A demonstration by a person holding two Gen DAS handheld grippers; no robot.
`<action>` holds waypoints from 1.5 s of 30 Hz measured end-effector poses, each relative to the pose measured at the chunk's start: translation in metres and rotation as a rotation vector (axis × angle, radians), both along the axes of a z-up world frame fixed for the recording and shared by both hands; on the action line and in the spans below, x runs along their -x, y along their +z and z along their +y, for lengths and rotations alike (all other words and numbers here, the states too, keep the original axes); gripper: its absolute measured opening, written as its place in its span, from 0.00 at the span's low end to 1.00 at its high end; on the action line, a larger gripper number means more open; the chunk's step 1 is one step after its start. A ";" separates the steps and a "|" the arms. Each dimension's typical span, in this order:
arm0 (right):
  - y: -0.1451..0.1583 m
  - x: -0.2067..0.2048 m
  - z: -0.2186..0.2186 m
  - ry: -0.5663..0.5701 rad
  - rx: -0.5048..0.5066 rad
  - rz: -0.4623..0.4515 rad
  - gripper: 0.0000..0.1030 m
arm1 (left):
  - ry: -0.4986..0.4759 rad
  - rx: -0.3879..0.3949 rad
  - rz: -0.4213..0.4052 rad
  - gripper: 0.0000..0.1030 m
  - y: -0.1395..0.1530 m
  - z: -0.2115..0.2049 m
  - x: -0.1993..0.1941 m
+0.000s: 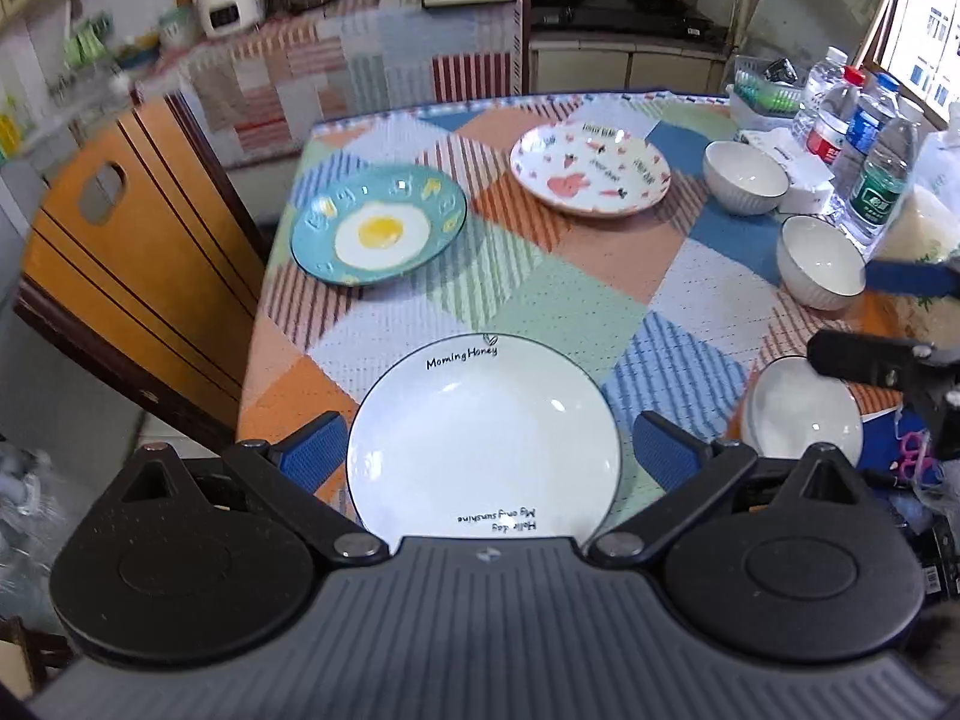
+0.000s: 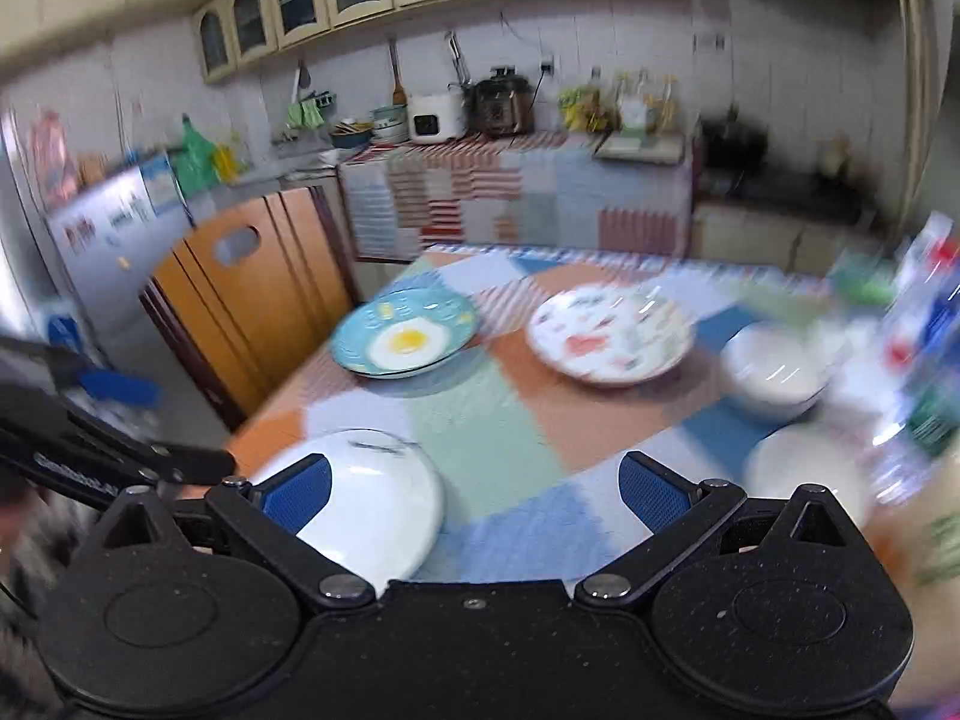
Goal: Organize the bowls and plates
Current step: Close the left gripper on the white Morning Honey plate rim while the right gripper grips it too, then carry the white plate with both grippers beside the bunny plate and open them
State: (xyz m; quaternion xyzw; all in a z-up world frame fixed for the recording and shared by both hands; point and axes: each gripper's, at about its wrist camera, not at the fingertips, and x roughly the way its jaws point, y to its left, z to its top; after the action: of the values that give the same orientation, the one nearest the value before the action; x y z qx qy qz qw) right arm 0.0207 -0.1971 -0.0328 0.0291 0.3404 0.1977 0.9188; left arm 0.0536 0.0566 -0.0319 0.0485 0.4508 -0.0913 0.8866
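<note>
The white plate [image 1: 483,444] lettered "Morning Honey" lies empty on the patchwork tablecloth [image 1: 540,294], directly between the spread fingers of the left gripper [image 1: 486,456], which stands wide and grips nothing. Ahead and to the left sits the blue egg plate [image 1: 379,232]; ahead and to the right sits the rabbit plate [image 1: 590,170]. Three empty white bowls [image 1: 745,177] line the right side, before water bottles [image 1: 882,186]. The right gripper [image 2: 477,495], also wide and empty, hovers over the table, its picture blurred.
</note>
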 end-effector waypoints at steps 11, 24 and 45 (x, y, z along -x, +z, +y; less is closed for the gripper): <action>-0.083 -0.050 0.060 0.147 -0.054 0.223 0.86 | 0.043 0.066 0.177 0.90 -0.089 0.062 -0.072; -0.142 -0.061 0.085 0.100 0.019 0.379 0.60 | 0.075 0.074 0.366 0.51 -0.153 0.075 -0.087; -0.158 -0.059 0.067 0.115 -0.107 0.368 0.28 | 0.151 0.090 0.206 0.33 -0.139 0.069 -0.064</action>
State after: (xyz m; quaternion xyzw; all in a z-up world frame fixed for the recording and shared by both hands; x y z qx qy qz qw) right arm 0.0793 -0.1300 -0.1910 0.0939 0.4929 0.2588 0.8254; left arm 0.1174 0.1251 -0.1706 -0.0350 0.5371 -0.0492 0.8414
